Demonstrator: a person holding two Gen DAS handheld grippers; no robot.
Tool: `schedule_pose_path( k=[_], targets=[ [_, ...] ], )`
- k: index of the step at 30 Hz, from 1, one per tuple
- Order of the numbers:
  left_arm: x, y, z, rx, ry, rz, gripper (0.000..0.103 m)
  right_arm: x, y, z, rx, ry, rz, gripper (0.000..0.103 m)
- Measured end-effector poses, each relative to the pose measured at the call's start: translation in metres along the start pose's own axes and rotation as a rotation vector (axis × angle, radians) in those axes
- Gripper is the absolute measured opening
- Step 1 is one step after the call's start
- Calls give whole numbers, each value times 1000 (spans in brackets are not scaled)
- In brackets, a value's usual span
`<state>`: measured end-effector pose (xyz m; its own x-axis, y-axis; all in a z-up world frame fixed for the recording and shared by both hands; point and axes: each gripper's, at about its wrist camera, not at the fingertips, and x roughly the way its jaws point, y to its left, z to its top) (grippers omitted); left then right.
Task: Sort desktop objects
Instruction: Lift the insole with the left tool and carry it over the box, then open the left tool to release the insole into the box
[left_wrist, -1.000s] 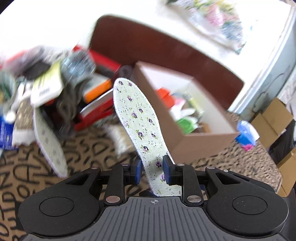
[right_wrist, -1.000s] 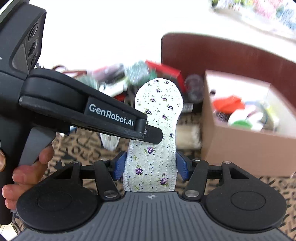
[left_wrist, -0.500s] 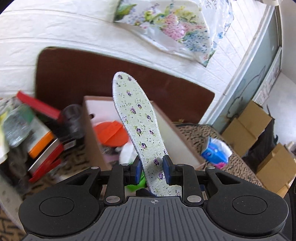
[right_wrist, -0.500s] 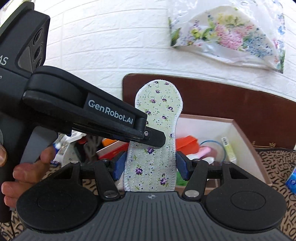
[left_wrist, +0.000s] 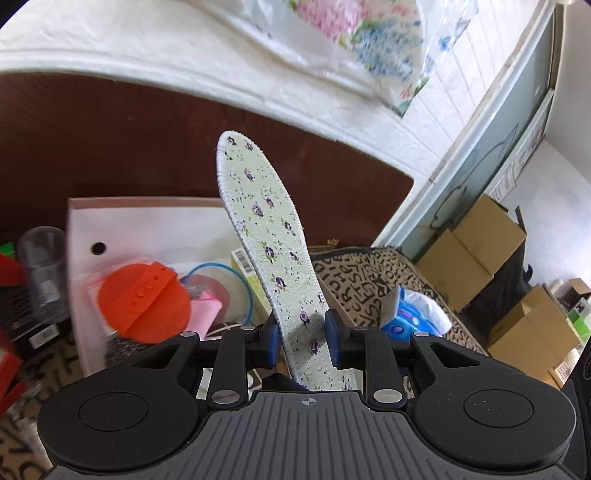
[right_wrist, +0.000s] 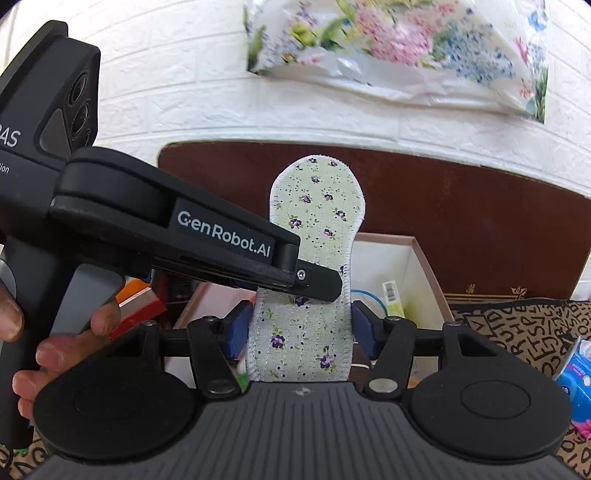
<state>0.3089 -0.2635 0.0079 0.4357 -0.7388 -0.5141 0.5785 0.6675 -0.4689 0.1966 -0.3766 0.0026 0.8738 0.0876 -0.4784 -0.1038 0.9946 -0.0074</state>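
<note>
While the cardboard box (left_wrist: 147, 221) sits open on the patterned tablecloth (left_wrist: 362, 280) with a red disc (left_wrist: 144, 302), a blue hoop and small packets already inside, the floral insole (left_wrist: 266, 251) is held in the air above its near edge, toe end pointing up towards the brown board against the wall. Both tools have it by the heel end. The right gripper (right_wrist: 301, 332) spans the heel across its width, pads against both stitched edges. The left gripper (left_wrist: 300, 341) is set narrower and appears to pinch the same end nearer edge-on; contact on its right pad is not clear.

Judged from its look, the insole is light, thin fabric-faced foam: it will flex and could droop or twist if held by one corner. It keeps its shape upright here. The heel remains the sound place to hold it; little squeeze is needed, and slipping is unlikely on the woven face.

Against the earlier views, the clutter pile of red boxes and papers has slid out of sight to the left, and the box now fills the ground beneath the insole. Both grips look unchanged.
</note>
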Motion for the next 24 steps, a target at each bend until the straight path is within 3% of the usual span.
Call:
schedule_pose_path(
  k=[7,11,17,20,21,22,24],
  targets=[
    [56,19,-4,-42,85,0,40,35,-30,-15,31,72,4,63],
    [84,30,-9,-54,149,11,39,50,-35,-21,28,103,28,58],
    [104,44,-13,-91,179,37,40,73,-36,-29,11,172,-1,59],
    [102,51,-12,-132,170,61,73,79,-39,-31,24,189,-21,71],
    [100,53,-12,-148,160,57,85,79,-39,-32,25,191,-32,80],
    [95,55,-12,-163,143,58,93,79,-39,-32,25,189,-48,85],
    [87,55,-10,-179,126,66,99,80,-38,-32,21,196,-80,94]
  ],
)
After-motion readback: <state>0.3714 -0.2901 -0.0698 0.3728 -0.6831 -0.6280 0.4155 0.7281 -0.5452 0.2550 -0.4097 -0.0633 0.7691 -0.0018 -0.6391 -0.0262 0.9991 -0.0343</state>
